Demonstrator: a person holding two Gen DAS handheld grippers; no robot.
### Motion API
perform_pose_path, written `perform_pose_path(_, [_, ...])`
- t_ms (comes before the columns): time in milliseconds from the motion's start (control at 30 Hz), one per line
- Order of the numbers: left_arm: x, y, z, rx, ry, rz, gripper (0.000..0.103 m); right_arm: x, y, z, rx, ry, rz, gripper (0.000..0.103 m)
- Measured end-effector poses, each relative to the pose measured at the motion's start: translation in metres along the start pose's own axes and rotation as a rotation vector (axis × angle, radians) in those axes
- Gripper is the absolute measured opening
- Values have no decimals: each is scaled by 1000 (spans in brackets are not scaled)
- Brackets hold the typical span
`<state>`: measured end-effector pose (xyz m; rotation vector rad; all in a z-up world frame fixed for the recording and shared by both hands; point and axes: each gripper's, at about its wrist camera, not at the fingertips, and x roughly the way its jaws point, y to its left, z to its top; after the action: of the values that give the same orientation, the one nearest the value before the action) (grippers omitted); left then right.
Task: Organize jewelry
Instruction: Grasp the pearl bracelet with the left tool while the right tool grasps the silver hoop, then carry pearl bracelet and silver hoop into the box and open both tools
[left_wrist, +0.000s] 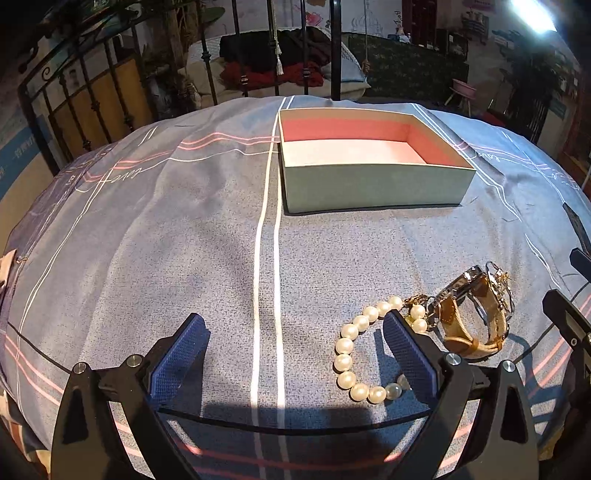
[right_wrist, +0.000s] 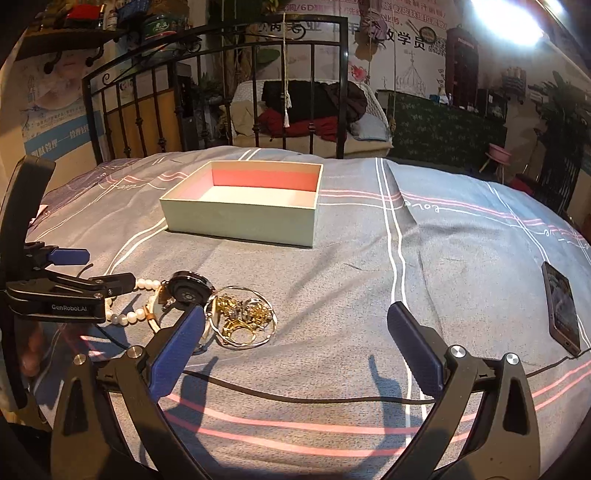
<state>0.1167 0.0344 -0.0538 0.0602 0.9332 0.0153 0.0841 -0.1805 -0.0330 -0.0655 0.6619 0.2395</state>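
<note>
Both grippers gaped wide, holding nothing. Left gripper sat low by pearls; right finger inside loop, maybe touching. Watch just right of it. Right gripper hovered; gold tangle beside left finger. Left nearer pearls. Box lay ahead, empty.

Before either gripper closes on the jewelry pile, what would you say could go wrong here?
1. The pearl bracelet lies against the watch, with the left gripper finger inside its loop; lifting it may drag the watch.
2. The gold pieces and thin bangles look tangled and may lift as a clump.
3. The soft bedspread could be pinched too.
</note>
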Motion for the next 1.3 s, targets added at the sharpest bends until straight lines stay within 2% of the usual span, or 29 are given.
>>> perform_pose_path(33, [4, 1, -1, -3, 17, -2, 94, 5, -3, 1, 0, 27, 1, 96])
perform_pose_path(100, [10, 2, -2, -1, 47, 5, 93, 15, -7, 0, -4, 76, 2, 85])
perform_pose_path(133, [11, 2, -4, 4, 52, 11, 94, 20, -9, 0, -4, 98, 3, 83])
perform_pose_path(200, [11, 2, -7, 13, 52, 20, 94, 30, -11, -1, 2, 133, 15, 82])
perform_pose_path(367, [11, -1, -9, 20, 77, 28, 94, 38, -3, -3, -35, 176, 127, 82])
perform_pose_path(467, [12, -6, -9, 54, 79, 33, 90, 38, 3, -5, -81, 193, 150, 82])
perform_pose_path(533, [10, -13, -8, 88, 71, 15, 73, 41, 5, -6, -102, 205, 159, 82])
perform_pose_path(567, [9, -19, -8, 110, 64, 11, 69, 43, 7, -5, -112, 213, 158, 82])
perform_pose_path(733, [6, -35, -8, 193, 33, -21, 34, 62, 15, 5, -171, 251, 181, 82])
perform_pose_path(833, [5, -41, -8, 222, 22, -41, 22, 74, 20, 12, -204, 275, 198, 82])
perform_pose_path(900, [4, -39, -7, 209, 13, -56, 14, 78, 24, 14, -217, 283, 206, 77])
perform_pose_path(933, [3, -36, -6, 189, 11, -70, 13, 79, 25, 15, -221, 281, 210, 74])
perform_pose_path(1000, [0, -26, -3, 128, 5, -128, 11, 76, 26, 14, -218, 271, 218, 57])
perform_pose_path(1067, [-4, -19, 3, 75, -7, -179, 10, 73, 24, 13, -196, 261, 225, 57])
perform_pose_path(1300, [-30, -24, 17, 83, -90, -181, 9, 53, 17, 10, -137, 201, 247, 57])
